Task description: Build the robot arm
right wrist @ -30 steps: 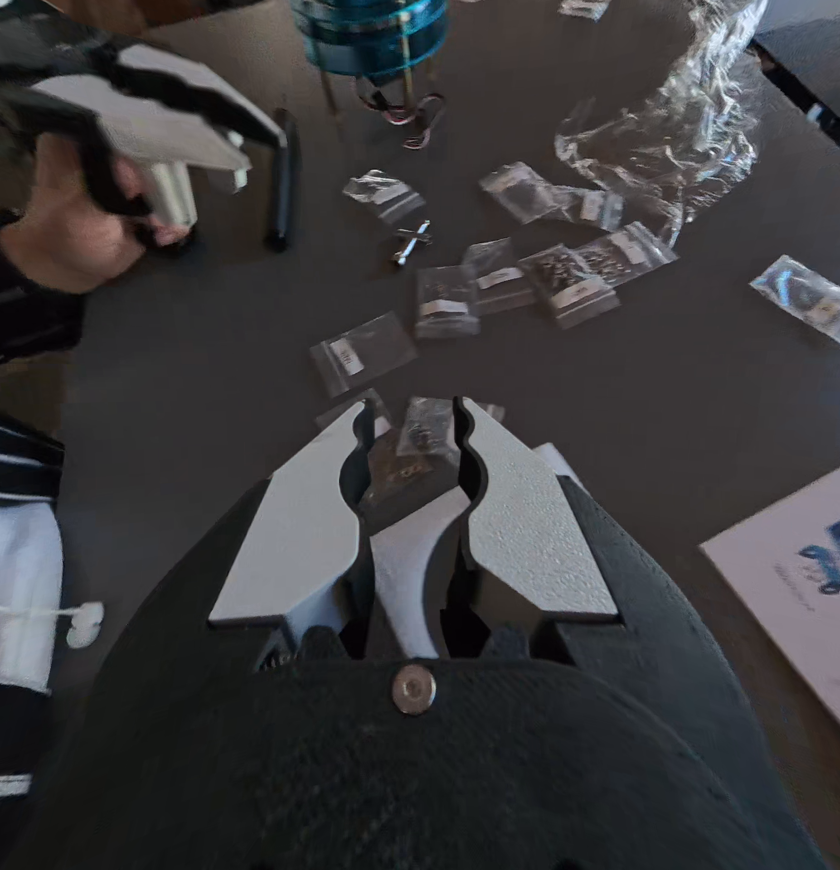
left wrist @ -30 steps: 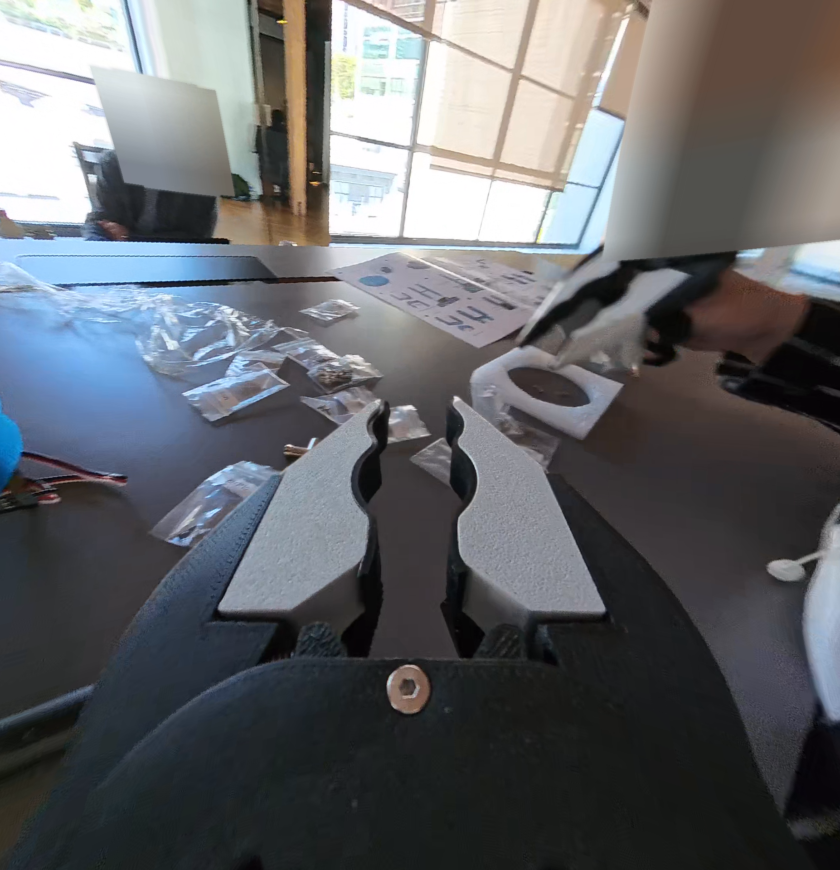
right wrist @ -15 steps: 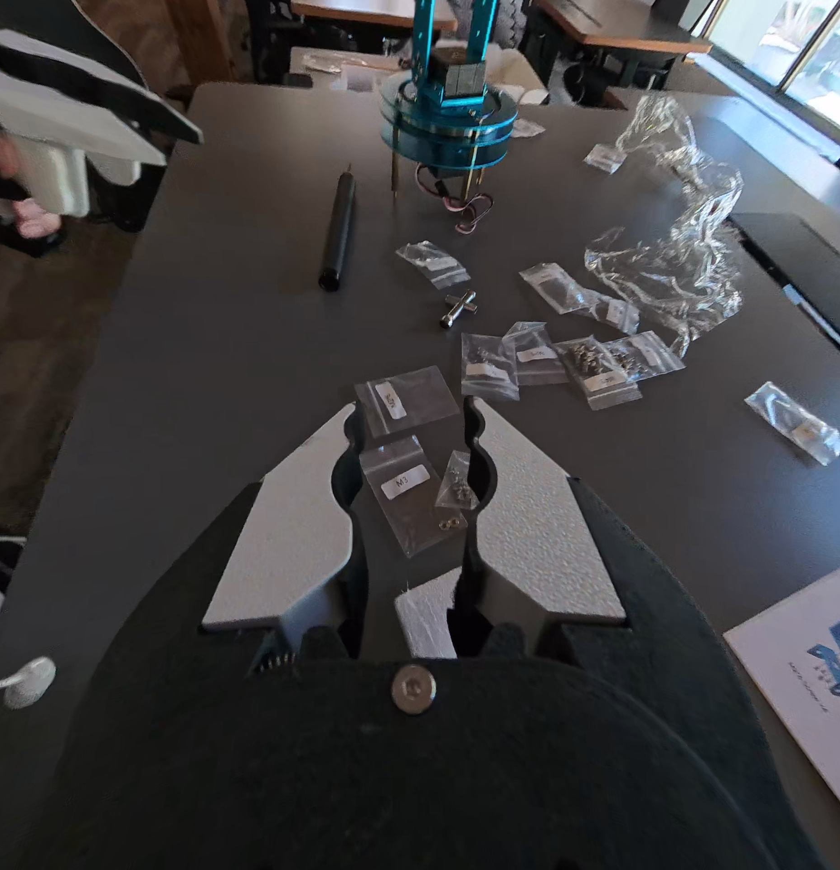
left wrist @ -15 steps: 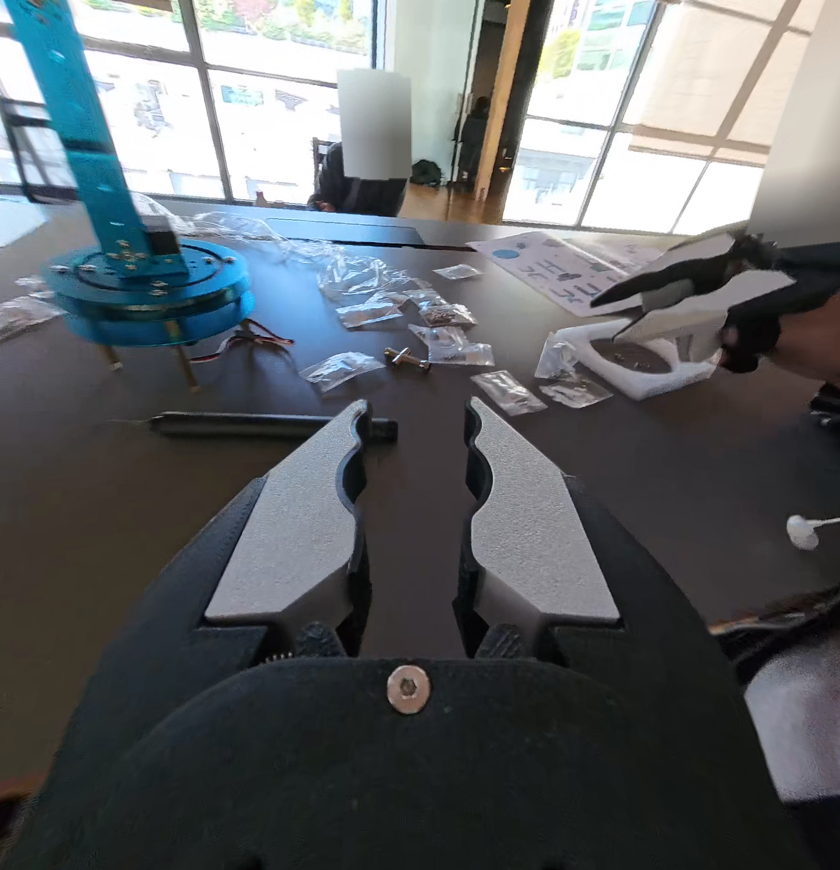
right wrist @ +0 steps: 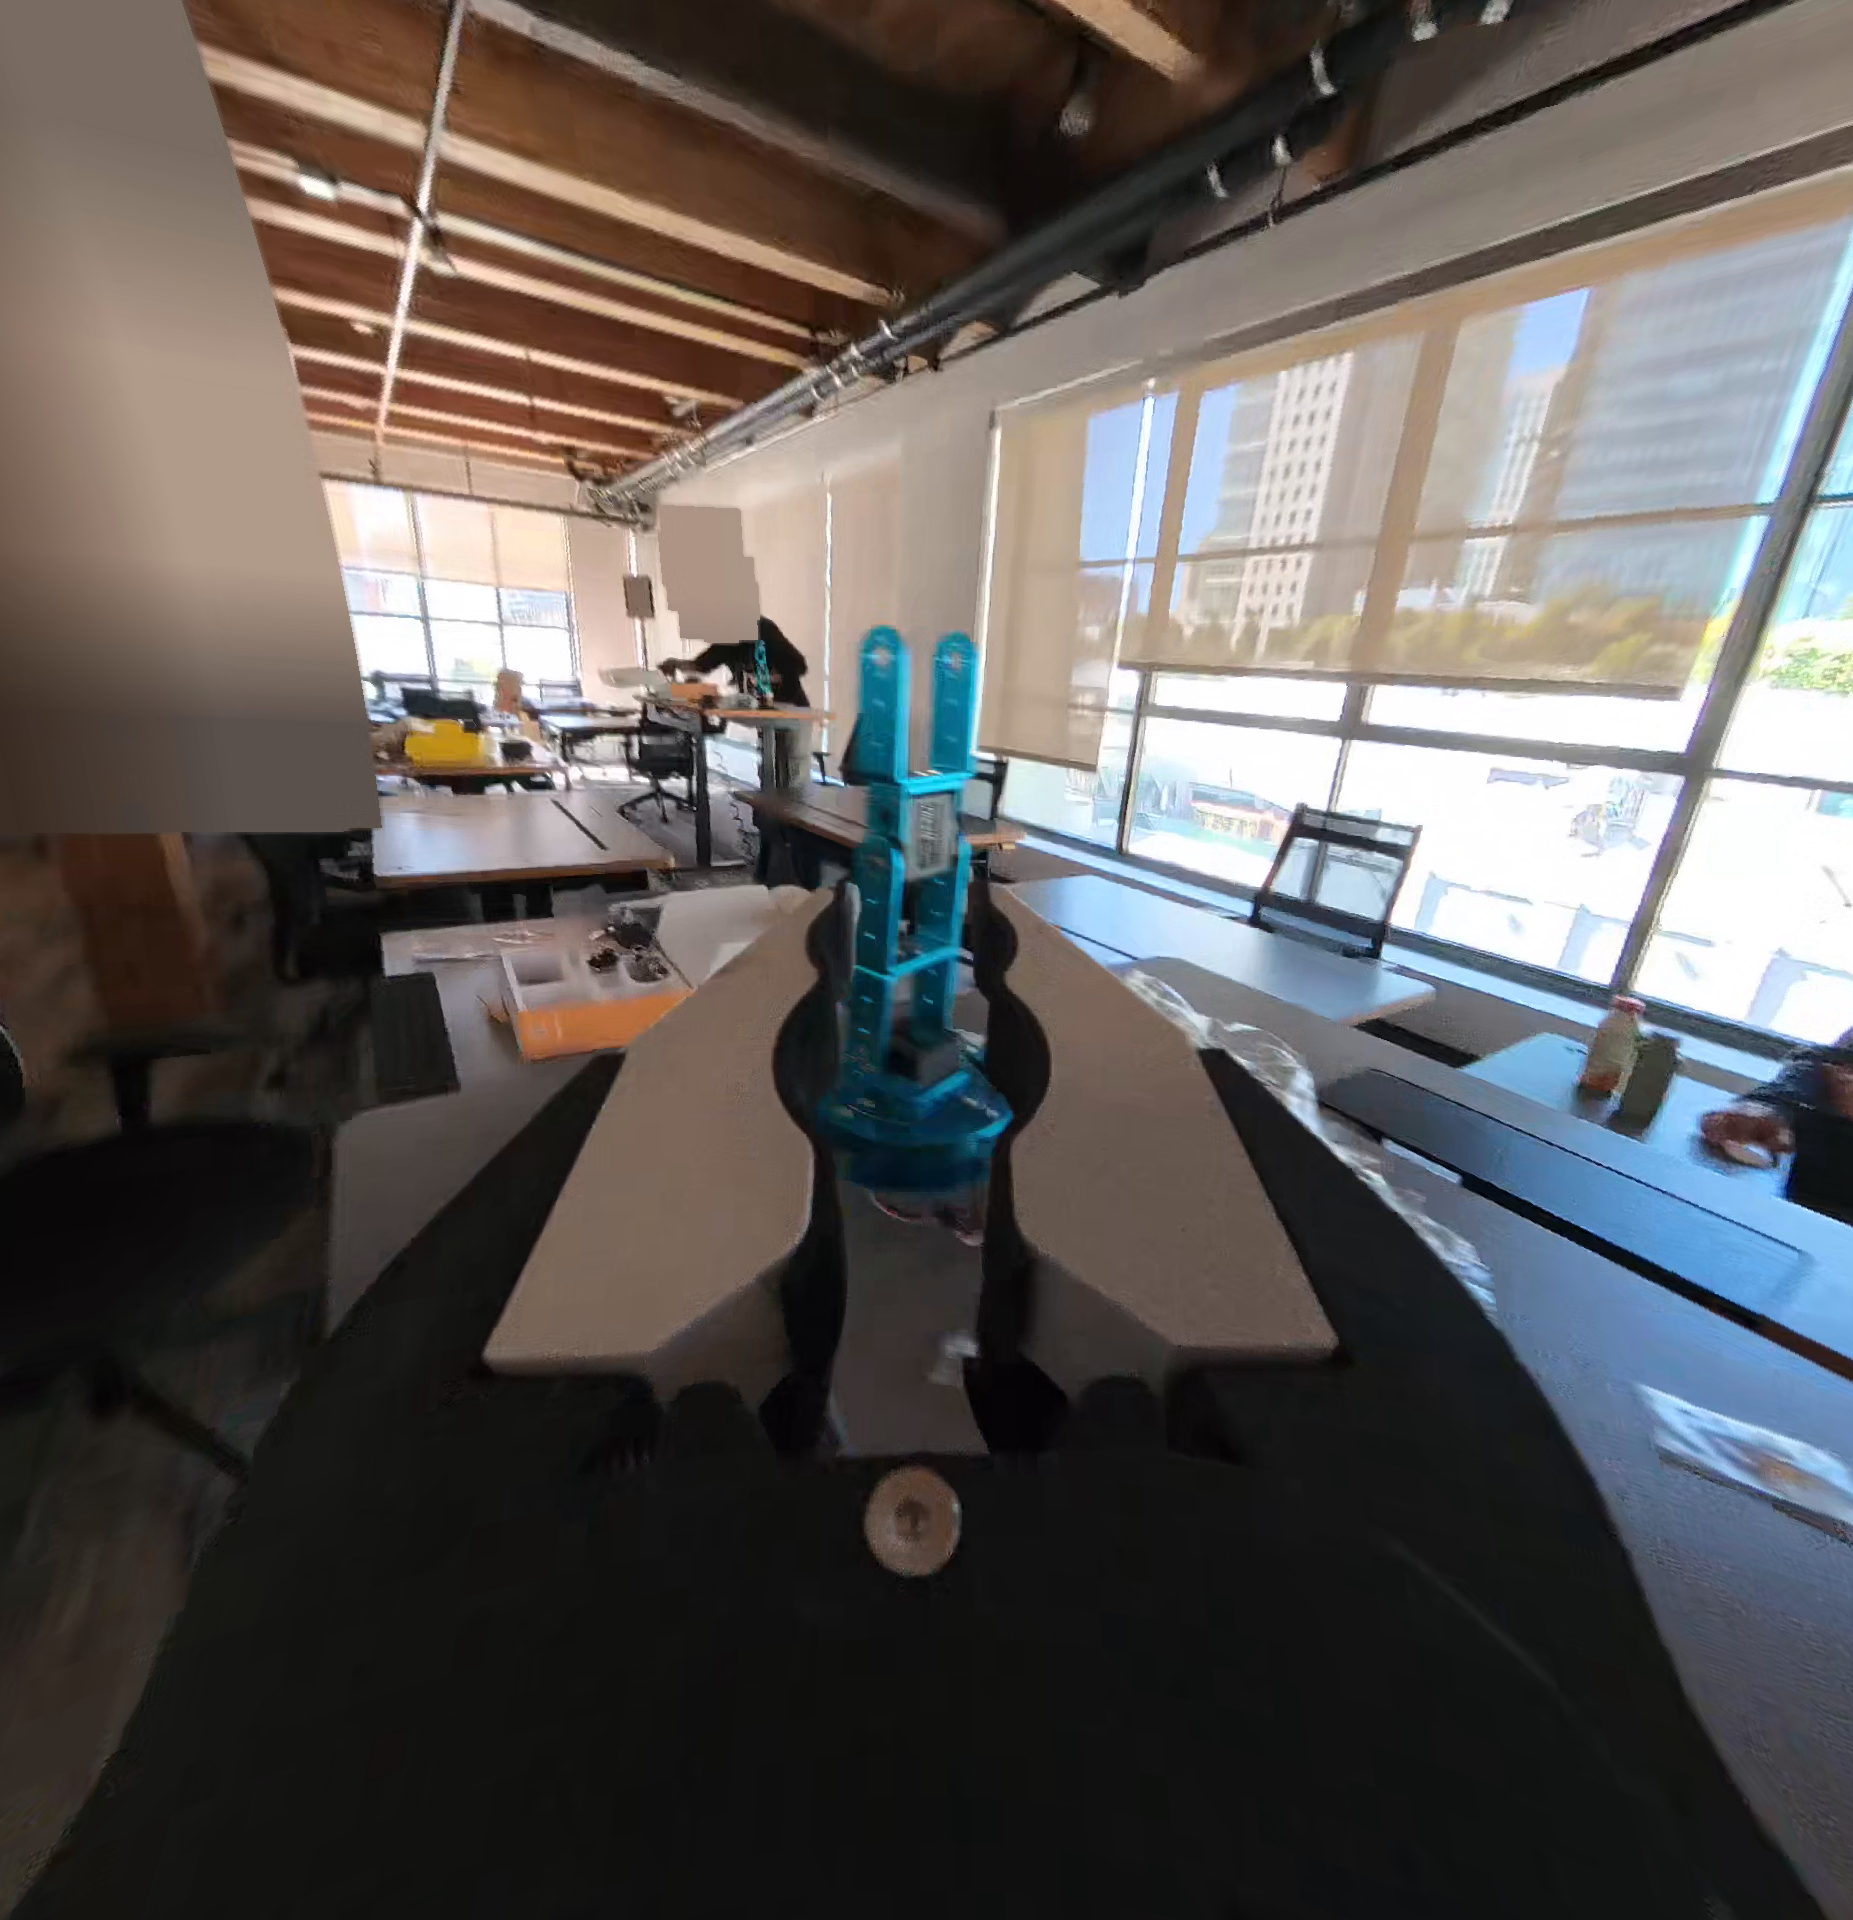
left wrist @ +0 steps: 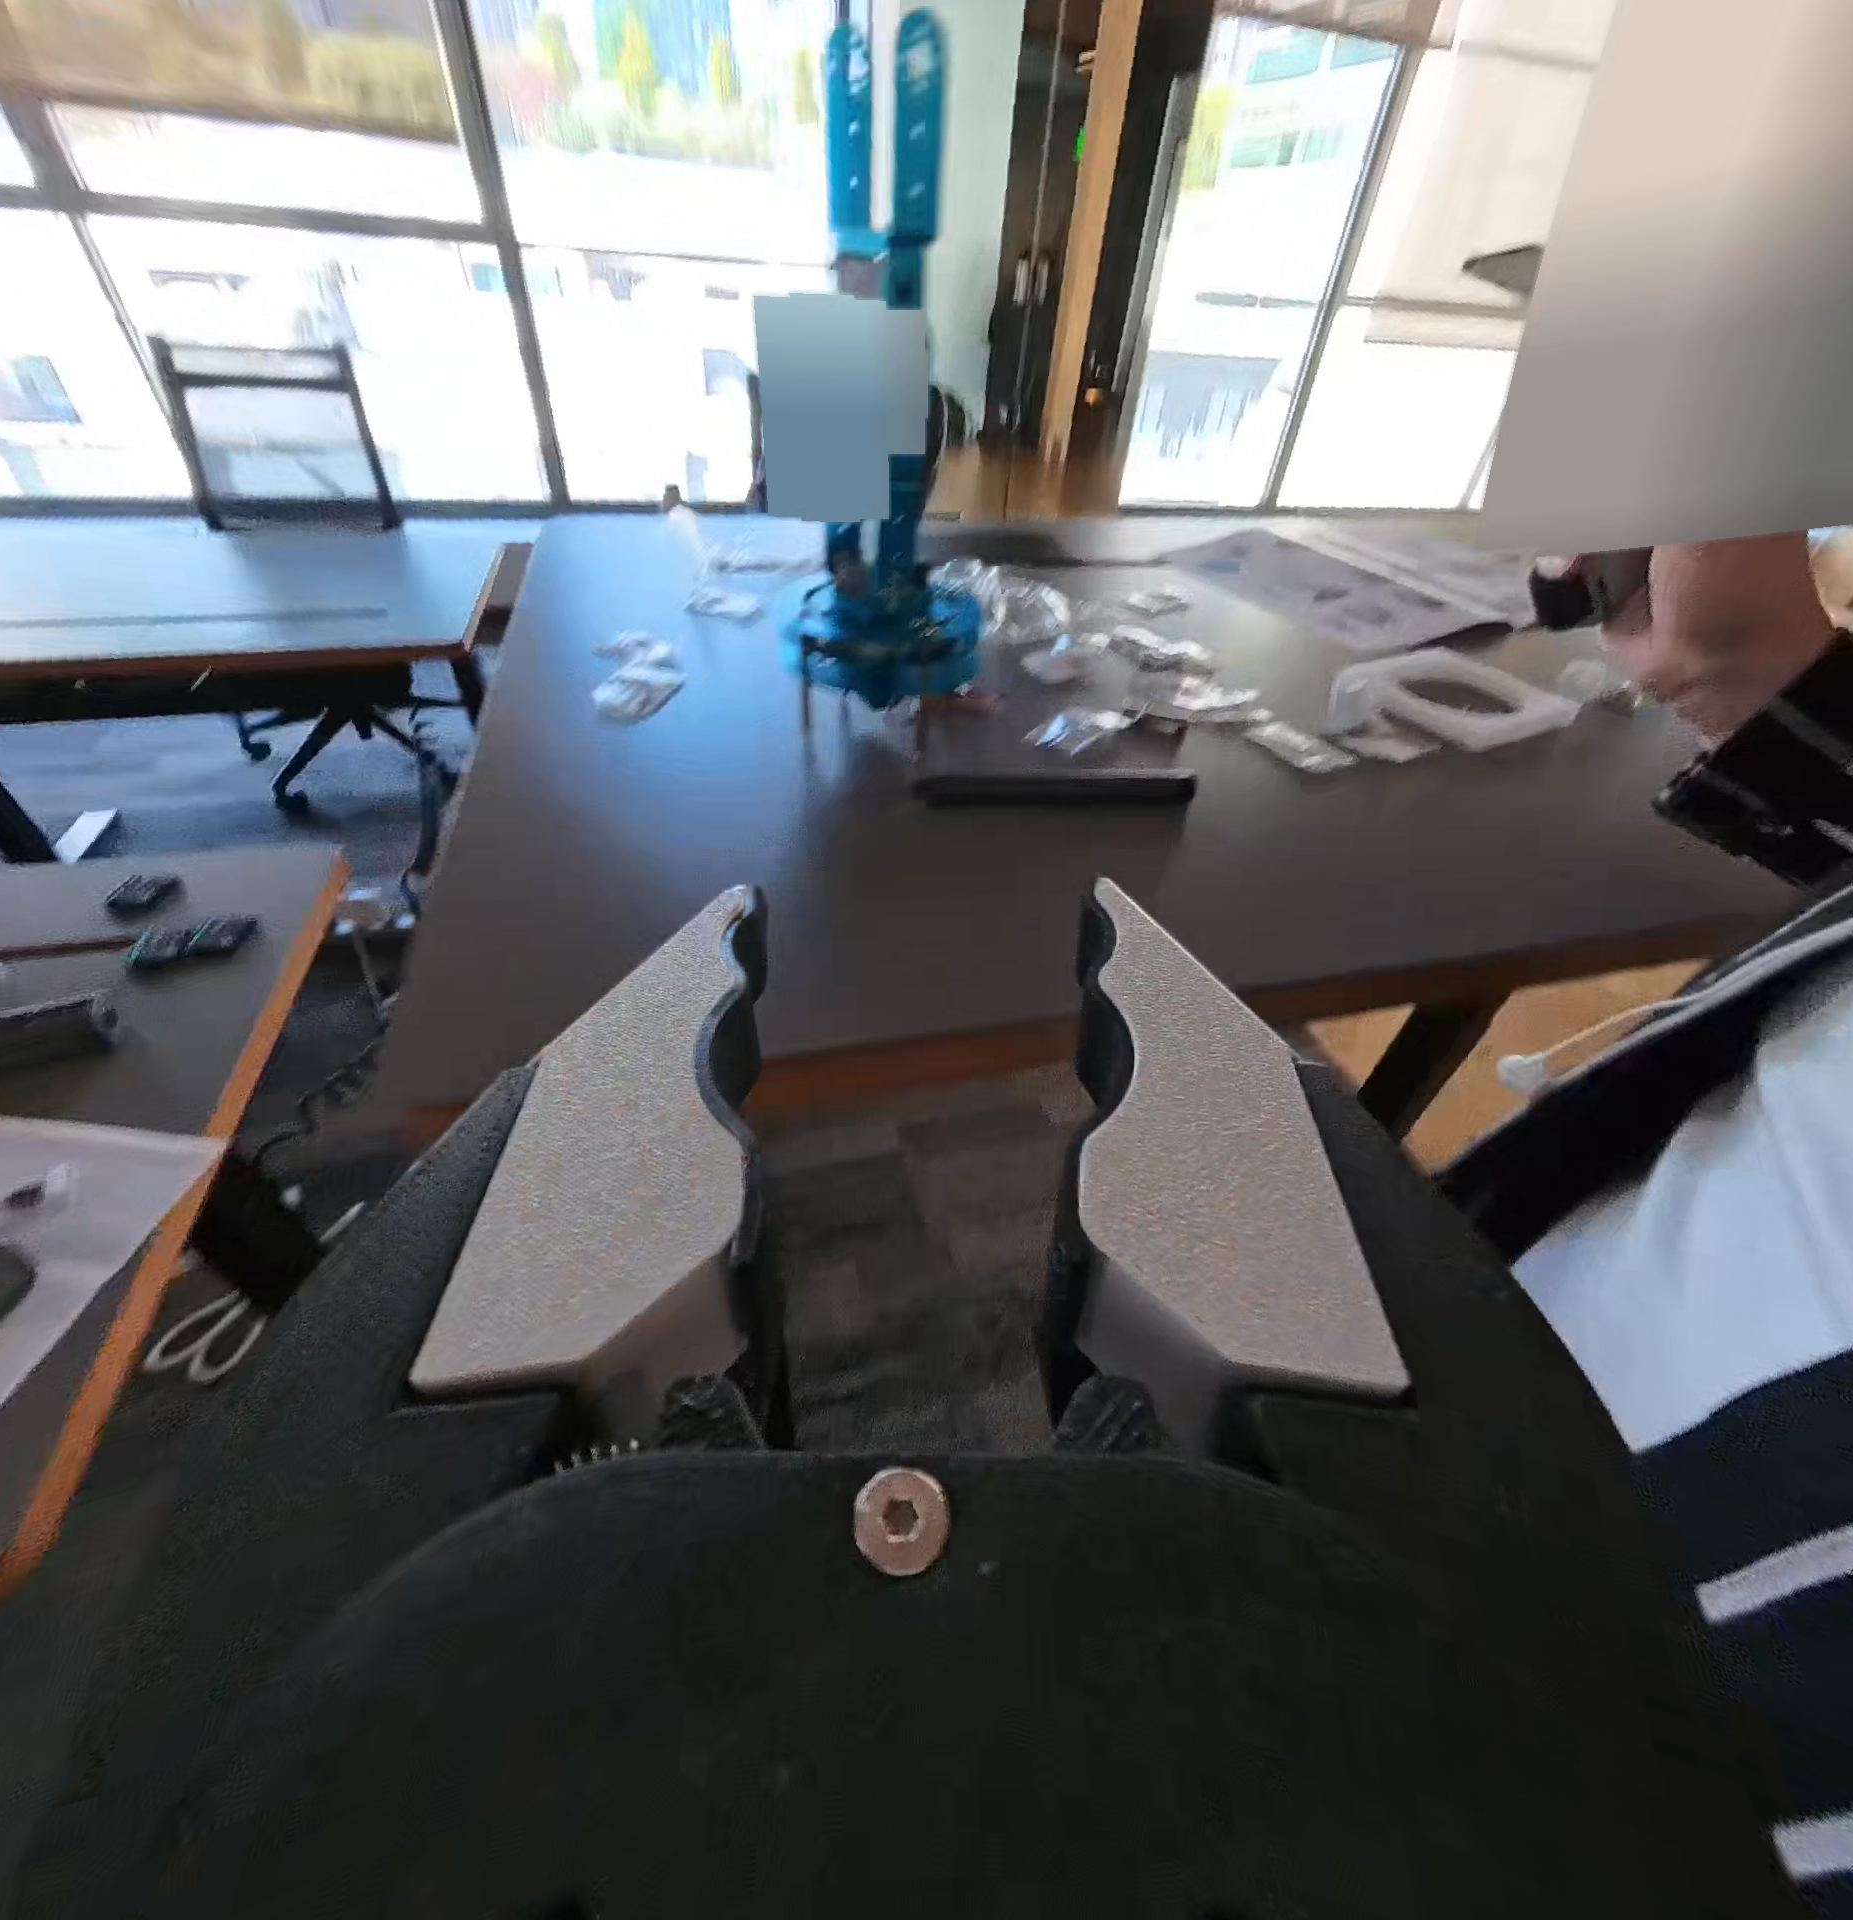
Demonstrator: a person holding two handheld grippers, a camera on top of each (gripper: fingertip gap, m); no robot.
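Note:
My left gripper [left wrist: 922, 902] is open and empty, held off the near edge of the dark table [left wrist: 693, 883], over the carpet. On the table stand a blue metal arm kit on a round base [left wrist: 880, 634], a black rod-shaped tool [left wrist: 1052, 787], several small clear bags [left wrist: 1161, 665] and a white foam frame [left wrist: 1452, 701]. My right gripper [right wrist: 911, 902] is open and empty, raised and level. The blue arm kit [right wrist: 911, 1112] shows between its fingers, farther off.
A printed sheet [left wrist: 1348, 597] lies at the table's far right, near a hand [left wrist: 1711, 634]. A second desk [left wrist: 143, 1018] stands to the left. Crumpled clear plastic [right wrist: 1265, 1049], an orange-edged box [right wrist: 589, 997], other desks, chairs and people lie beyond. Spacing between my two grippers at the tips: around 35 cm.
Both grippers drew back from the bags and foam and tilted upward. The left one opened wider and now sits past the table edge. The right one now looks across the room.

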